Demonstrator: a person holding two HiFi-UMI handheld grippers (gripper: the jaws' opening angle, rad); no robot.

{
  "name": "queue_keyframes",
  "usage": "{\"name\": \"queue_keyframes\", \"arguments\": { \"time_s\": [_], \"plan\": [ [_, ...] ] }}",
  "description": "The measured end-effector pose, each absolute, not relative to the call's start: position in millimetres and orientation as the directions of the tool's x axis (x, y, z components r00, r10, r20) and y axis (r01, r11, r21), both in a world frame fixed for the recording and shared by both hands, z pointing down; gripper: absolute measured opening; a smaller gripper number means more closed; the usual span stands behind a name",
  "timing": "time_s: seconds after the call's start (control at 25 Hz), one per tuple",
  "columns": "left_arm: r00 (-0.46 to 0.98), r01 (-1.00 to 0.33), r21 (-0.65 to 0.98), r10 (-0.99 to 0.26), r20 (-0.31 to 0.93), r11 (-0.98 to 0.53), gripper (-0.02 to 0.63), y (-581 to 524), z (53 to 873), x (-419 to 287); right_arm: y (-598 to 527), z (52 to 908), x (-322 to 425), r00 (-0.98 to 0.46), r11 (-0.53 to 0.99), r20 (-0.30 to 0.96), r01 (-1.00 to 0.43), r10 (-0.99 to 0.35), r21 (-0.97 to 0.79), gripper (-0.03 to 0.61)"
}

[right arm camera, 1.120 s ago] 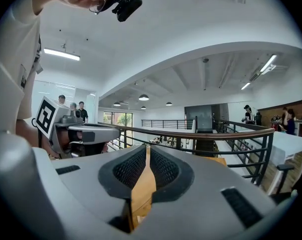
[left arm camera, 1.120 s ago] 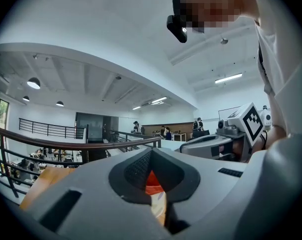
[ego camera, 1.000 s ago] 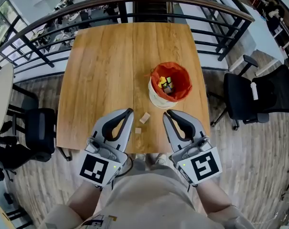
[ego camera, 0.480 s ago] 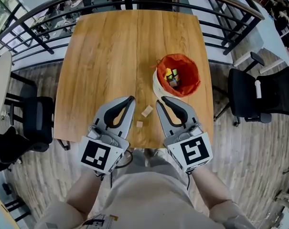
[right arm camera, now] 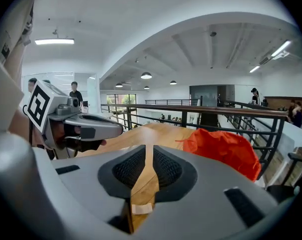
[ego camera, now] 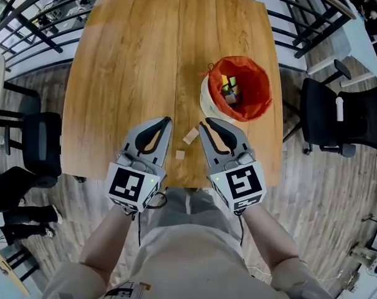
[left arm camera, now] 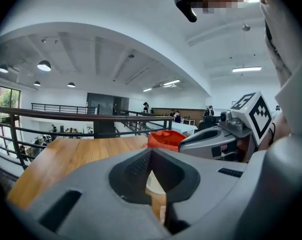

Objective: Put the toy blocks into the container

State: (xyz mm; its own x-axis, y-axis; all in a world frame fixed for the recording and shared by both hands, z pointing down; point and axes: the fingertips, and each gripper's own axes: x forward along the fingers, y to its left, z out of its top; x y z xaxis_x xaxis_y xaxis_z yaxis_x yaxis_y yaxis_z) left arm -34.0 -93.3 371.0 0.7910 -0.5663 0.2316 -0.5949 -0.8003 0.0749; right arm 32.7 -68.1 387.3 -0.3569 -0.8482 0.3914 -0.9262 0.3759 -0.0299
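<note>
As both have sunk toward the near edge of the tabletop [ego camera: 126, 61] over the last second, the left hand-held gripper [ego camera: 167, 121] and right hand-held gripper [ego camera: 202, 124] now flank the two loose pieces, jaws nearly together and empty. Likely a pickup is starting, and the jaws must open first. The larger wooden block [ego camera: 190, 136] and smaller wooden block [ego camera: 180, 155] lie between them. Just beyond, the orange-lined container [ego camera: 263, 87] already holds coloured blocks [ego camera: 229, 90].

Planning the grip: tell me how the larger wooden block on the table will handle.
The larger wooden block looks small and solid: probably light and stiff. Flat faces suggest it slides rather than rolls on the smooth table. Pinched off-centre, it may twist.
</note>
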Motion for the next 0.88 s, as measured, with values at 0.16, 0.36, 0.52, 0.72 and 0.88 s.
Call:
{"name": "queue_keyframes", "arguments": {
  "time_s": [0.16,0.36,0.52,0.72,0.88],
  "plan": [
    [0.786,-0.595,0.108,-0.55,0.282,-0.796,0.012,-101.6,407.3,-31.4,-75.3,430.2,34.0,-0.343,0.365,0.456,-0.93,-0.821,-0.042,0.039],
    [0.783,-0.593,0.149,-0.523,0.336,-0.792,0.012,-110.4,449.2,-27.1,-81.3,477.0,31.0,-0.346,0.369,0.518,-0.927,-0.782,-0.063,0.071],
    [0.78,-0.586,0.173,-0.492,0.388,-0.792,0.012,-112.4,484.5,-24.4,-83.8,517.7,31.6,-0.339,0.364,0.577,-0.928,-0.743,-0.077,0.087],
    [0.764,-0.595,0.221,-0.457,0.456,-0.773,0.012,-109.8,530.1,-26.5,-78.9,569.3,35.3,-0.323,0.37,0.657,-0.926,-0.681,-0.072,0.095],
    [0.753,-0.593,0.245,-0.421,0.505,-0.767,0.012,-104.0,560.5,-27.4,-72.6,601.3,40.1,-0.311,0.39,0.705,-0.919,-0.637,-0.054,0.1]
  ]
}}
